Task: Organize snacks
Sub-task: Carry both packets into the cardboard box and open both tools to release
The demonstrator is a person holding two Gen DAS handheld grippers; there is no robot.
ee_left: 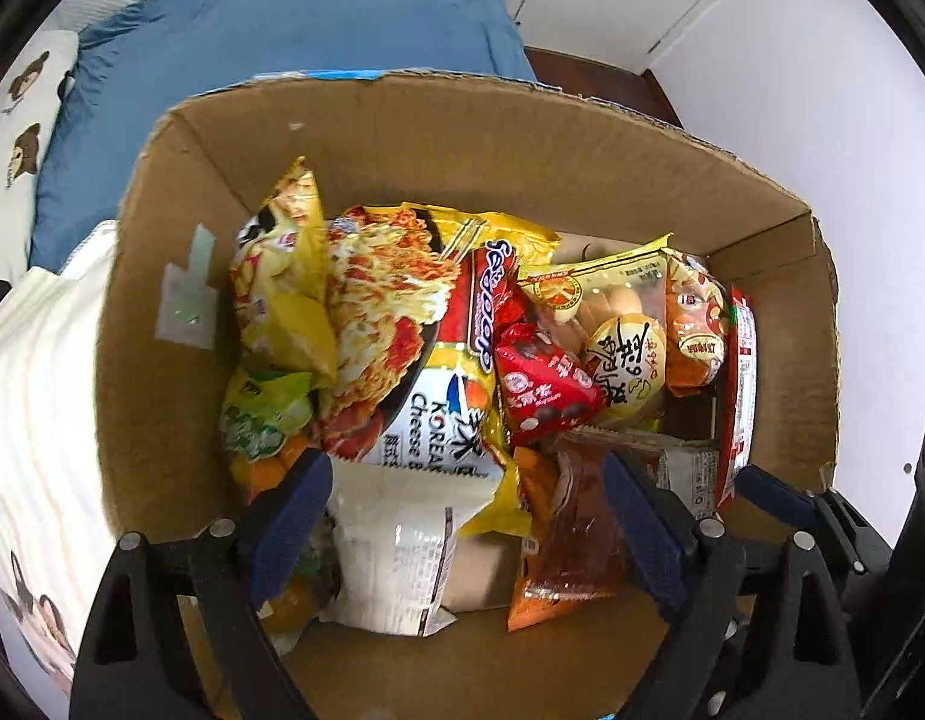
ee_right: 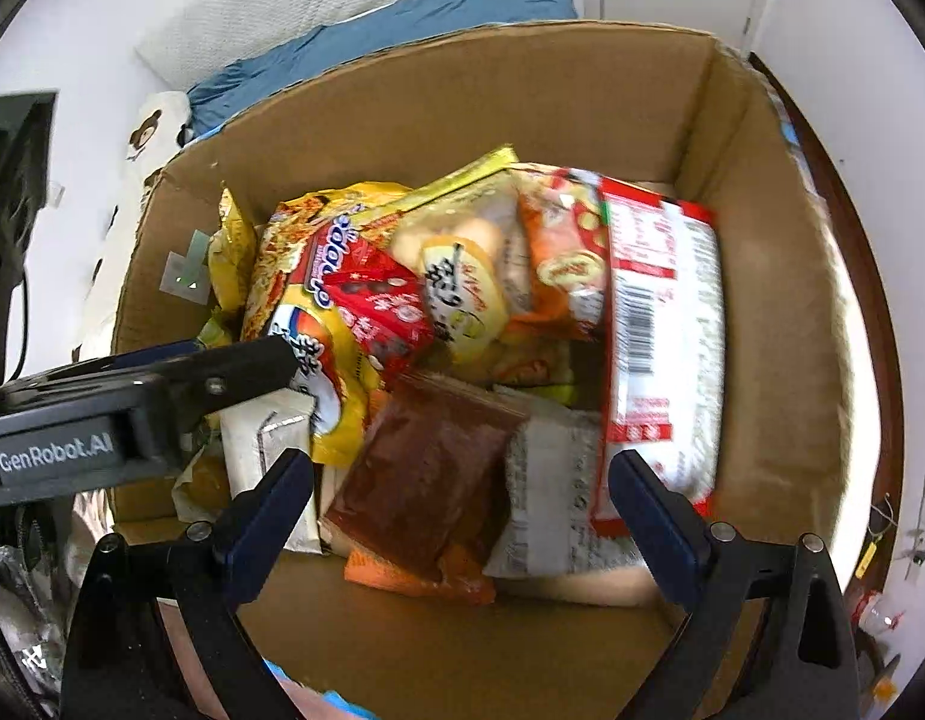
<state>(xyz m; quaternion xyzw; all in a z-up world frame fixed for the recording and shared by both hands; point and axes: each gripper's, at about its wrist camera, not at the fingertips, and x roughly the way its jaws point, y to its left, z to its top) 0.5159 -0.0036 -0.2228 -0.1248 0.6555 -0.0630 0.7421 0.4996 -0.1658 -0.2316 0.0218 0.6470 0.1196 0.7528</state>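
A cardboard box [ee_left: 162, 396] holds several snack packets: a yellow cheese noodle pack [ee_left: 438, 420], a red packet [ee_left: 546, 384], a white packet [ee_left: 396, 552] and an orange sauce packet [ee_left: 570, 534]. My left gripper [ee_left: 468, 516] is open over the box's near end, fingers either side of the white and orange packets, holding nothing. In the right wrist view the box [ee_right: 786, 360] shows the same pile. My right gripper [ee_right: 462, 510] is open above a brown sauce packet [ee_right: 426, 480] and a white packet [ee_right: 552, 498]. A red and white noodle pack [ee_right: 660, 348] stands on edge by its right finger.
The left gripper's black body [ee_right: 132, 414] reaches in from the left of the right wrist view. A blue pillow [ee_left: 294, 60] and white bedding [ee_left: 36, 396] lie behind and beside the box. A white wall [ee_left: 822, 90] stands to the right.
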